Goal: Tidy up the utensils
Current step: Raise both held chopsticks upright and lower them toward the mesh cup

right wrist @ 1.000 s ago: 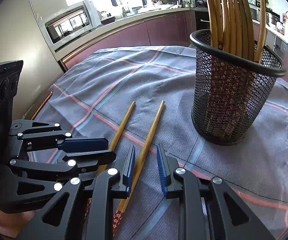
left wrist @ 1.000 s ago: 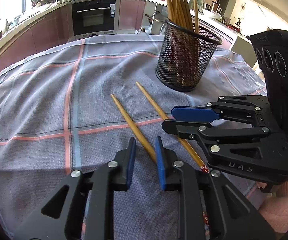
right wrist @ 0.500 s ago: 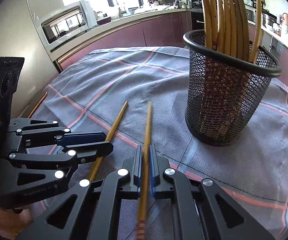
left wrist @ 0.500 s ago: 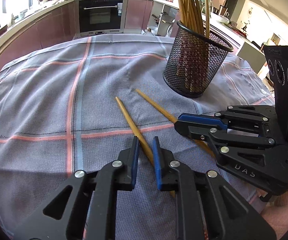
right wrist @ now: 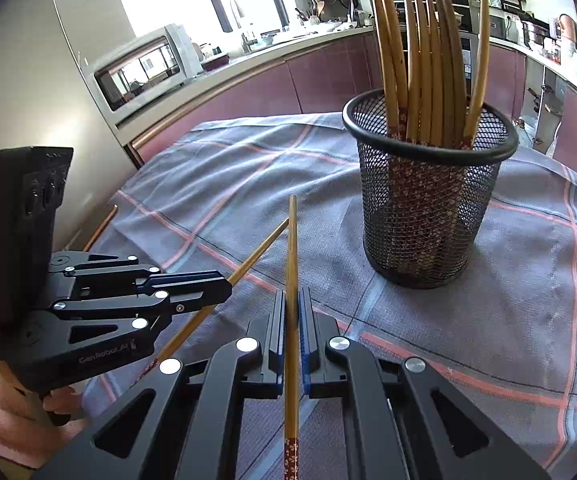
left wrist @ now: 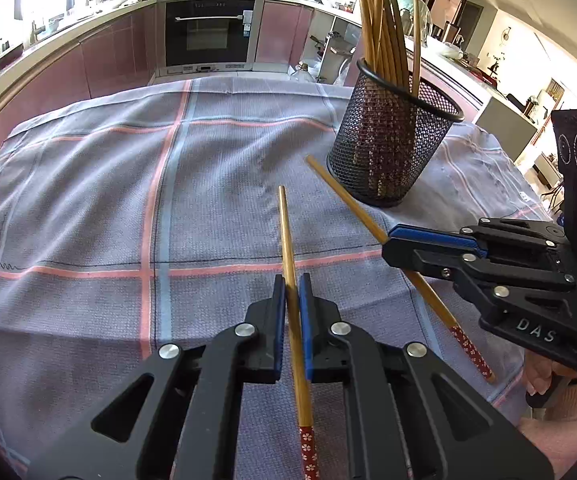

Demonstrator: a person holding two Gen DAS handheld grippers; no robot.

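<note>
Left wrist view: my left gripper [left wrist: 292, 292] has just clamped on one chopstick [left wrist: 286, 236].
Right gripper [right wrist: 292, 308]: already clamped on the other chopstick [right wrist: 291, 248], lifted slightly off the cloth-covered surface [right wrist: 528, 320].
Meaning: both loose chopsticks secured; mesh holder [right wrist: 424, 216] comes next.

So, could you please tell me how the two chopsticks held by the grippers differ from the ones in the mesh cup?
The two held chopsticks, one in the left gripper and one in the right gripper, lie low over the cloth; the chopsticks in the mesh cup stand upright, patterned ends down. The held ones are apart; the cup's are bunched. All look alike.
</note>
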